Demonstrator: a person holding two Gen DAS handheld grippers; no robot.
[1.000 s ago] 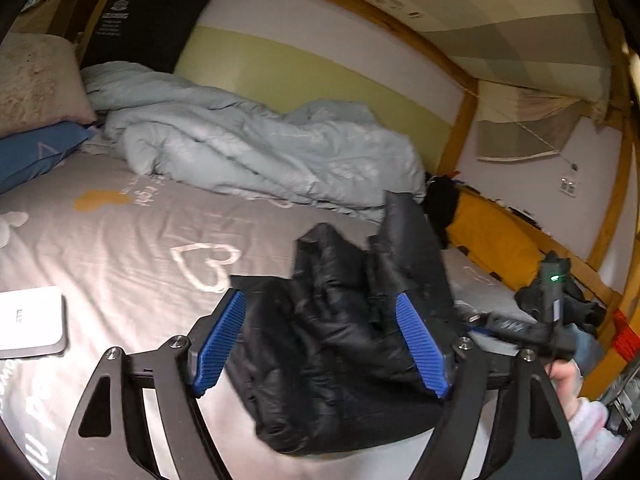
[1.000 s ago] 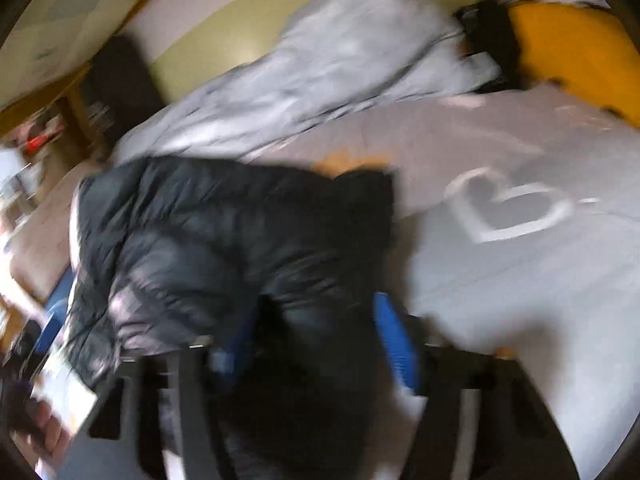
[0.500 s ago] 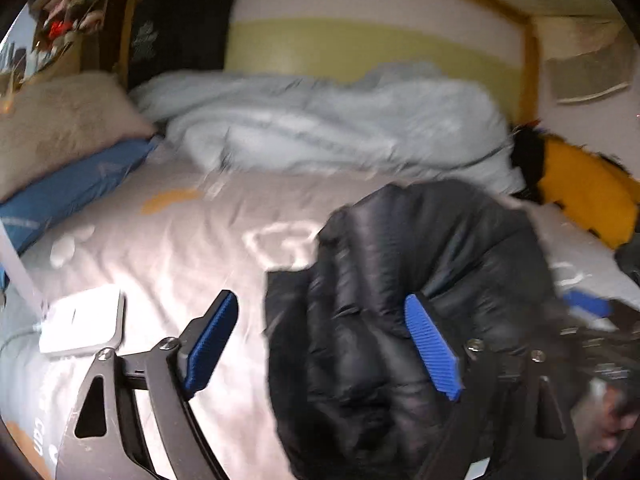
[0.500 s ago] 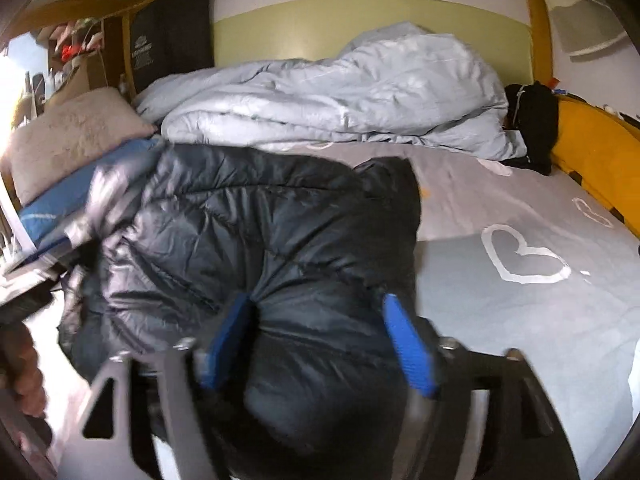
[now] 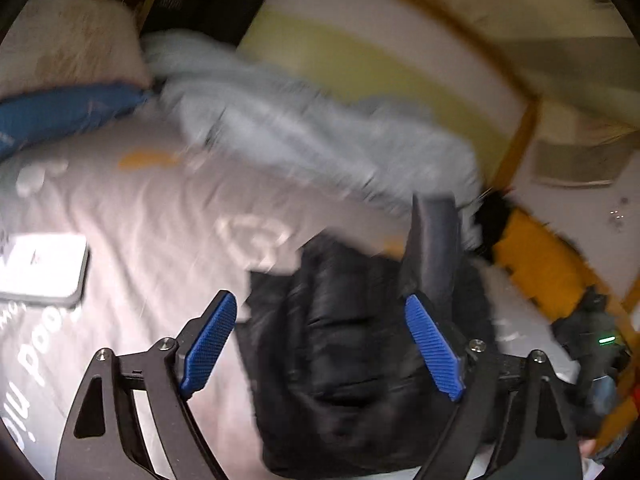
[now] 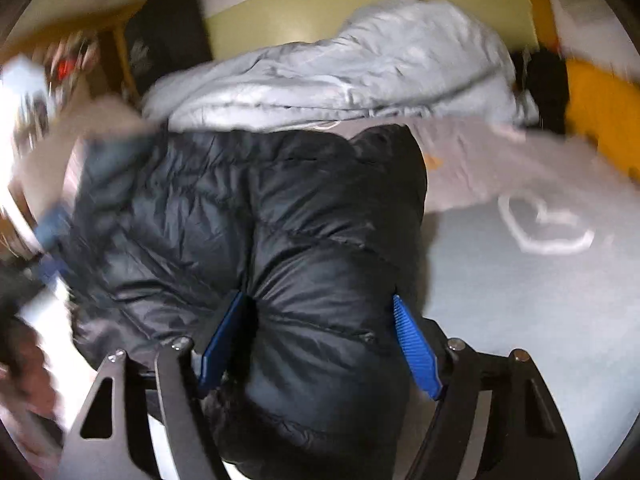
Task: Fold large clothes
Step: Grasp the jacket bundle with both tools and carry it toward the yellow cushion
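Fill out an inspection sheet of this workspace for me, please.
Surface: grey bed sheet with heart prints.
Job's things: black puffer jacket, bunched up.
Clutter: white flat box, pale blue duvet, pillows.
Grippers: left gripper open, just widened, one finger clear of the jacket; right gripper fingers press the jacket, just closing.
Cables: nothing seen.
Surroundings: wooden bed frame, yellow cushion.

white lettering on the grey bedsheet at lower left, too blurred and cropped to read
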